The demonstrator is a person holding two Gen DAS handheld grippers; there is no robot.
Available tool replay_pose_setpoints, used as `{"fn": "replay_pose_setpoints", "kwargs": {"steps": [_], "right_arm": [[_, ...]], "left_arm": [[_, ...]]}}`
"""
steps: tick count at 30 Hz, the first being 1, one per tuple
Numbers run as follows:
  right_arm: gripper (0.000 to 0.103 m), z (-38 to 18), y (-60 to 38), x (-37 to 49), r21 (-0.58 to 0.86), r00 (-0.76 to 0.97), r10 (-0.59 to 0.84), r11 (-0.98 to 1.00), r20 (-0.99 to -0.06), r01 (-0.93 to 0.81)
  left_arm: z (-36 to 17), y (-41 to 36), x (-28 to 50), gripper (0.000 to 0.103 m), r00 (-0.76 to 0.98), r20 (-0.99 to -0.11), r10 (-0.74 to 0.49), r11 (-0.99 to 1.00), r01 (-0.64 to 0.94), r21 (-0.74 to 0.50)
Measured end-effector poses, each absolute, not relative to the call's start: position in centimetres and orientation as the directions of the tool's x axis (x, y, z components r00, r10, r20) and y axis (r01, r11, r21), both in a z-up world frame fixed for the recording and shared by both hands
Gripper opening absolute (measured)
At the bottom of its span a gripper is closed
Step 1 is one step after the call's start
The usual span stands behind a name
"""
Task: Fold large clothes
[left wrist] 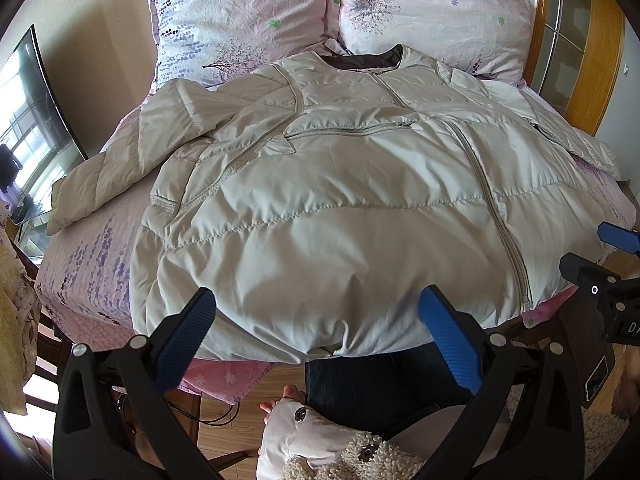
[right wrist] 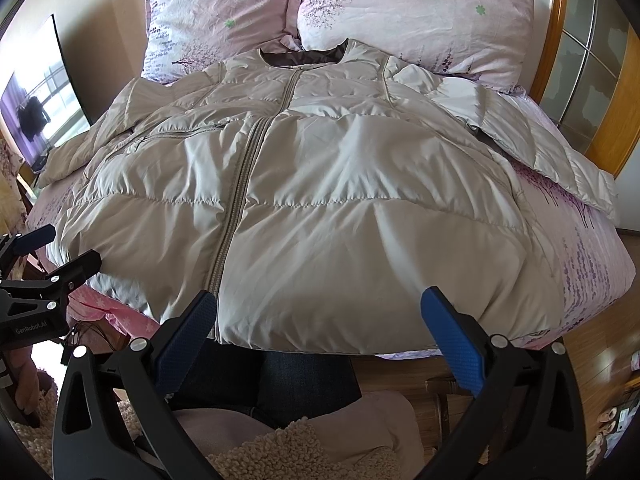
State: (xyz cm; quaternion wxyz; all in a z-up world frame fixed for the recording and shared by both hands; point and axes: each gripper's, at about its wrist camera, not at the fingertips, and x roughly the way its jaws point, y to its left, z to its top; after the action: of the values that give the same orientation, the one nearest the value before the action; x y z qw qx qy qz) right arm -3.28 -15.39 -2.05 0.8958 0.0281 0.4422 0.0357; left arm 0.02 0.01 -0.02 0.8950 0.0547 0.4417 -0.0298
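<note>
A large beige puffer jacket (left wrist: 340, 200) lies front up and zipped on the bed, collar toward the pillows, hem at the near edge; it also fills the right wrist view (right wrist: 320, 200). Its left sleeve (left wrist: 112, 168) is spread out to the left, its right sleeve (right wrist: 540, 152) to the right. My left gripper (left wrist: 318, 300) is open and empty, just above the hem left of the zip. My right gripper (right wrist: 318, 304) is open and empty, above the hem right of the zip. Each gripper shows at the other view's edge: the right one (left wrist: 616, 240), the left one (right wrist: 40, 248).
The bed has a pink flowered sheet (left wrist: 80, 264) and two pink pillows (left wrist: 240, 12) (right wrist: 420, 12) at the head. A wooden headboard (right wrist: 560, 60) stands at the back right, a dark TV screen (left wrist: 28, 120) at the left. My legs and slippers (left wrist: 360, 392) are below at the bed's foot.
</note>
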Motion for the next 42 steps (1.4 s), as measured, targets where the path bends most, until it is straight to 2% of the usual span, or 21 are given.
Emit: {"fn": "replay_pose_setpoints", "kwargs": {"steps": [42], "right_arm": [[0.102, -2.11, -16.06, -3.23, 0.146, 0.614, 0.128, 0.989, -0.779, -0.021]], "left_arm": [[-0.03, 0.02, 0.03, 0.101, 0.606, -0.796, -0.007, 0.992, 0.102, 0.069]]}}
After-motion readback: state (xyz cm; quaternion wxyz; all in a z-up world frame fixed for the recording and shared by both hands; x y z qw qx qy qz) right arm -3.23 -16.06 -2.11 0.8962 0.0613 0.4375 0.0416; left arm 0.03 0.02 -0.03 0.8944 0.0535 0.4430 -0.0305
